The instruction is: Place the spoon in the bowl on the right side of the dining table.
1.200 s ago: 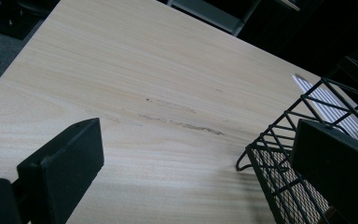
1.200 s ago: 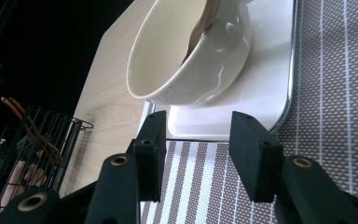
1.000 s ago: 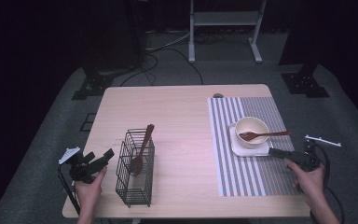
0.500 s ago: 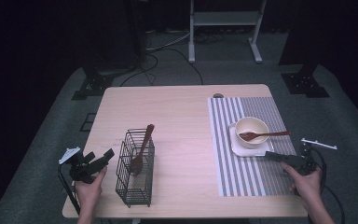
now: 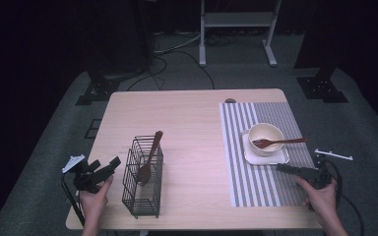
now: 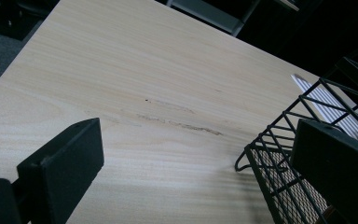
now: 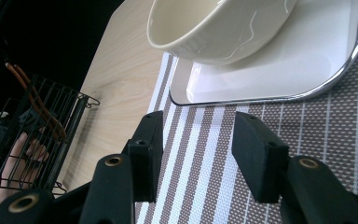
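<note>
With both grippers idle at the near edge of the pale wooden table (image 5: 187, 123), nothing held on either side. Left gripper (image 5: 103, 167): jaws spread wide, empty, parked just left of the black wire cutlery basket (image 5: 142, 183), probably lined up for a reach into it. Standing in that basket, leaning toward the far rim, a brown wooden spoon (image 5: 149, 158), bowl end down; likely kept upright by the wire walls. Right gripper (image 5: 288, 168): low over the grey-and-white striped woven placemat (image 5: 256, 189), jaws parted with a moderate gap, gripping nothing, aimed at the white rounded-square plate (image 7: 279, 74) just ahead. Sitting on that plate, a cream ceramic bowl (image 7: 214, 28), with a second brown wooden spoon (image 5: 278, 142) resting in it, handle out over the right rim, so easy to pinch from that side. Basket and place setting well apart, one per hand.
</note>
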{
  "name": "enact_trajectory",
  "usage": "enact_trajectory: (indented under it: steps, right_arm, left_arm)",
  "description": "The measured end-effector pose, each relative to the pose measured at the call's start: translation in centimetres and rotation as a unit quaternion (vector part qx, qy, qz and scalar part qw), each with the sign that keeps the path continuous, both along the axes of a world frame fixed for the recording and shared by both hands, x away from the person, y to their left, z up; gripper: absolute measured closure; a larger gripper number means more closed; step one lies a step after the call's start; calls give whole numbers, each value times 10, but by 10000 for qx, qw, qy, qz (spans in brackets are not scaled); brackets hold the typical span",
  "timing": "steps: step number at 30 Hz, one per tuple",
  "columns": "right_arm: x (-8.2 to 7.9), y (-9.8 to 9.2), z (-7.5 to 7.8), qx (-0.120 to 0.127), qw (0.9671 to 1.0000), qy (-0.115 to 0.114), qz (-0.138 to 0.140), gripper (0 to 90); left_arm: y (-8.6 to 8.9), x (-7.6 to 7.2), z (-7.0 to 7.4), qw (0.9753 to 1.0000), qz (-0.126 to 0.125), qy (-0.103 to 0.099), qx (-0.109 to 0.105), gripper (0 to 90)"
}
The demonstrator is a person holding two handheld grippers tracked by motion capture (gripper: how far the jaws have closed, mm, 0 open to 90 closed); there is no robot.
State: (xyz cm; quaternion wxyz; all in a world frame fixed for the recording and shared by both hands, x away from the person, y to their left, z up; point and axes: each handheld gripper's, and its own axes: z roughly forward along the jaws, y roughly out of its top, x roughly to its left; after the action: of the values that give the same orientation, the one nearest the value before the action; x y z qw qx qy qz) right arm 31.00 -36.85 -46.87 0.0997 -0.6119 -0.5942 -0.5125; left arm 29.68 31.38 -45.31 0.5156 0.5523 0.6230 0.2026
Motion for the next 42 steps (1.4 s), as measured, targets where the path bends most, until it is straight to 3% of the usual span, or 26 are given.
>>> enact_trajectory:
  steps: [17,42]
  right_arm:
    - [-11,6,1,-7,9999,-80,105,514]
    - [-25,27,0,-281,9989,-191,335,493]
  left_arm:
    - [-1,0,0,10000,7,-1,-9,17]
    - [-3,0,0,10000,-33,0,13,17]
